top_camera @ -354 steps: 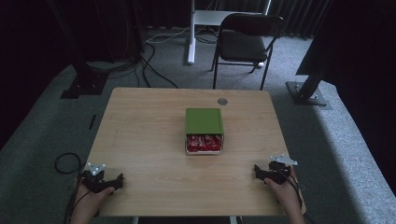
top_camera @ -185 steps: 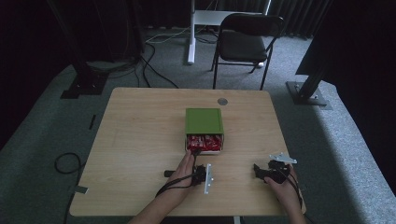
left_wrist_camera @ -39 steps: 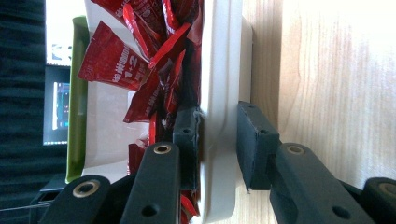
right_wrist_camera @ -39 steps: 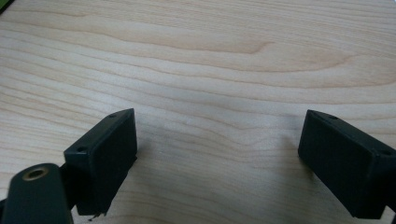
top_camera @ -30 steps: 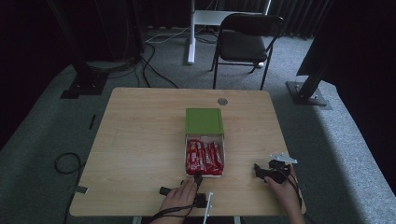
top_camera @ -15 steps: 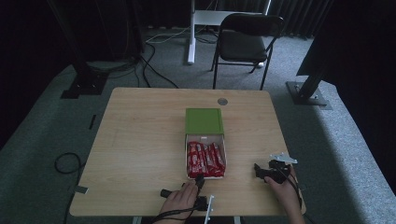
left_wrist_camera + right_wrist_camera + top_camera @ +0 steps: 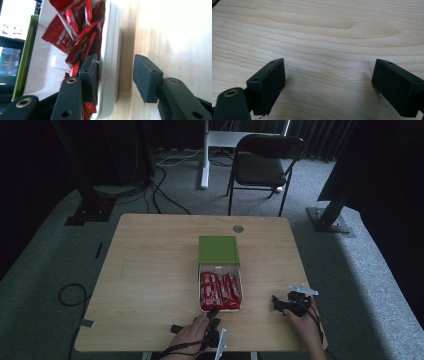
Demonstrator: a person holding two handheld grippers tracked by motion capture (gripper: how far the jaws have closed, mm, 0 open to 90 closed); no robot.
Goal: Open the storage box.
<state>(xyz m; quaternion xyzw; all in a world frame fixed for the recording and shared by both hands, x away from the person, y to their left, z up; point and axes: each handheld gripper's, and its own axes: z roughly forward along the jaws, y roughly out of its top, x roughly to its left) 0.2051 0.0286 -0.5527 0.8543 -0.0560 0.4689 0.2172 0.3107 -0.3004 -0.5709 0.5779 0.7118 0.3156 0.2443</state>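
Drawer (image 7: 220,292) front wall straddled by the left gripper (image 7: 115,76), jaws apart, not clamped; slid further out of the green box (image 7: 218,250) than a second ago, red packets (image 7: 220,289) nearly all exposed, likely open enough; right gripper (image 7: 329,87) wide, idle on the table (image 7: 150,270).

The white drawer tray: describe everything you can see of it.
The white drawer tray looks like smooth plastic or card, a shallow rectangle pulled toward the person out of a green sleeve near the table's middle. It lies flat on the wood, packed with red wrapped bars. The left gripper straddles its near rim: one jaw inside against the wall and wrappers, the other outside with a gap.
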